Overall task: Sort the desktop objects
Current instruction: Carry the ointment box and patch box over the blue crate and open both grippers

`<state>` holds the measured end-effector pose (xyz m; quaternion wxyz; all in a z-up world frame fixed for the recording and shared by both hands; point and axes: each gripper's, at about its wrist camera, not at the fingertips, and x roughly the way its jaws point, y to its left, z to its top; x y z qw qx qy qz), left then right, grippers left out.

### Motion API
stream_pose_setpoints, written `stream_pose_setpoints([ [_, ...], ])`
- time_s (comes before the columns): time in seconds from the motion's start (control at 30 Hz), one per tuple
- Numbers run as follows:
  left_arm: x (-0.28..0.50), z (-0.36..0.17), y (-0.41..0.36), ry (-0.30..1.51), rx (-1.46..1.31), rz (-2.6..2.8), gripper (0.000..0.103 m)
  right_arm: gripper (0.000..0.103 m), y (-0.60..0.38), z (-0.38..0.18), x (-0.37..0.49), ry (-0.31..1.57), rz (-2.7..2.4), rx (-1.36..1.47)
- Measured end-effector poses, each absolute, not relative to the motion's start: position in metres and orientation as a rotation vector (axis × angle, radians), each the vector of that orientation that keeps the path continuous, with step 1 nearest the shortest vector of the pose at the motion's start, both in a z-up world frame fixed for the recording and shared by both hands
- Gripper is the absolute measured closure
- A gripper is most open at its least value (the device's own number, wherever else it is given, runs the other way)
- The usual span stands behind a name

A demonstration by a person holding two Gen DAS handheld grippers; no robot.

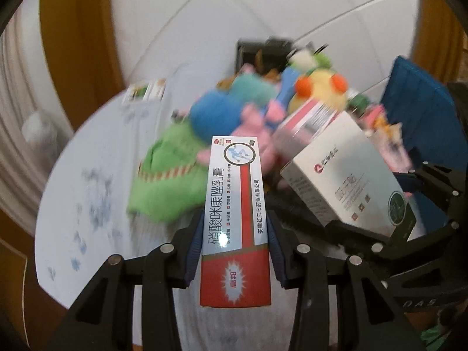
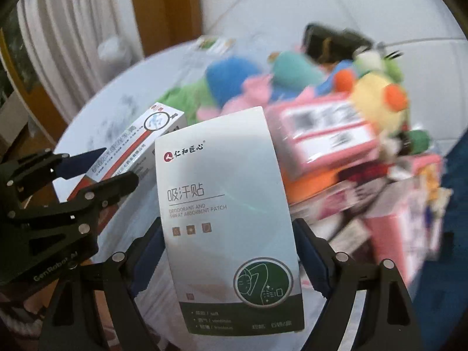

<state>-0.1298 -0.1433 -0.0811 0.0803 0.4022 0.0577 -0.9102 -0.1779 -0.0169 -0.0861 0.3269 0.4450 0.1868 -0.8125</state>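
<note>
The left gripper [image 1: 235, 251] fingers clamp a red-and-white ointment box [image 1: 235, 222] and the right gripper [image 2: 231, 260] fingers clamp a white sweat-patch box [image 2: 225, 219], both above the table [image 1: 96, 175] beside piled plush toys [image 1: 216, 111].

Soft indoor light; background motion-blurred, fisheye edges dark and curved.

The red and white ointment box [image 1: 235, 216] reads "硝酸咪康唑乳膏", with "安徽红三七药业有限公司" along its edge and "高邦" in a white burst. The white and green patch box [image 2: 231, 219] reads "仁和匠心", "吸汗贴", "DEODORANT AND SWEAT ABSORBENT PATCH". The left gripper [image 2: 117, 166] body carries "GenRobot AI"
</note>
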Motion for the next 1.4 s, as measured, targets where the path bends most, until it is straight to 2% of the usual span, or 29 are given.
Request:
stream_pose_setpoints([
  [0.37, -0.163, 0.013, -0.039, -0.007, 0.981, -3.053, 0.063, 0.018, 0.109, 0.048, -0.172, 0.303, -2.539, 0.94],
  [0.73, -0.188, 0.094, 0.117, -0.12, 0.807, -3.395, 0.063, 0.018, 0.277, 0.137, -0.135, 0.118, -2.937, 0.768],
  [0.9, -0.198, 0.113, 0.202, -0.17, 0.841, -3.49, 0.063, 0.018, 0.356, 0.146, -0.137, 0.052, -3.062, 0.817],
  [1.1, -0.206, 0.115, 0.297, -0.269, 0.973, -3.513, 0.063, 0.018, 0.444, 0.126, -0.155, 0.033, -3.142, 0.951],
  [1.4, -0.22, 0.084, 0.366, -0.498, 1.198, -3.397, 0.063, 0.018, 0.51, 0.086, -0.169, 0.148, -3.096, 1.12],
])
